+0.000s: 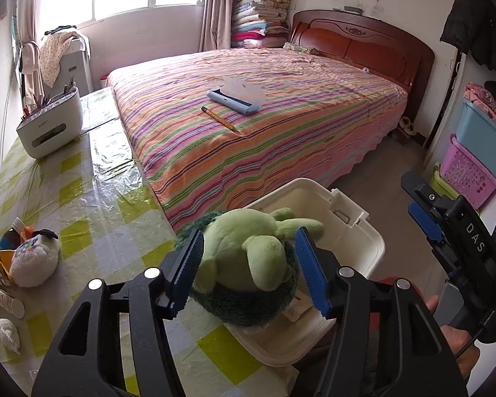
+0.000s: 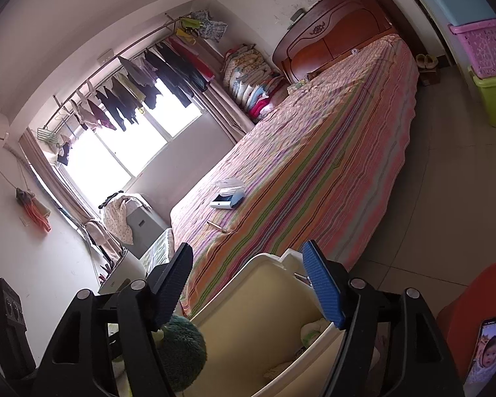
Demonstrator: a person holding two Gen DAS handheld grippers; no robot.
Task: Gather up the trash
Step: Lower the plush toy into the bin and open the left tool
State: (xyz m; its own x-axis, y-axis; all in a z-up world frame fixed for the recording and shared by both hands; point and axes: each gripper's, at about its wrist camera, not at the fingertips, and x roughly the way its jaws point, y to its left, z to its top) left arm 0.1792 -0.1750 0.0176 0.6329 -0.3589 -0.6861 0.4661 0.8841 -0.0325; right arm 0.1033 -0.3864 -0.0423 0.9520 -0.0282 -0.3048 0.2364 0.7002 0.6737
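Through the left wrist I see my left gripper (image 1: 248, 271) with the green plush turtle (image 1: 248, 264) between its pads over the white plastic bin (image 1: 357, 244) at the worktop (image 1: 92, 205) edge; I can't confirm the pads press it. I should release it well inside the rim.

Through the right wrist, my right gripper (image 2: 248, 284) stands apart, empty, above the bin; the bin's depths are shadowed.

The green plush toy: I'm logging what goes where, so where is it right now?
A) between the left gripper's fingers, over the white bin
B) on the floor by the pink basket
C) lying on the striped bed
A: the green plush toy sits between the left gripper's blue pads, above the white bin.
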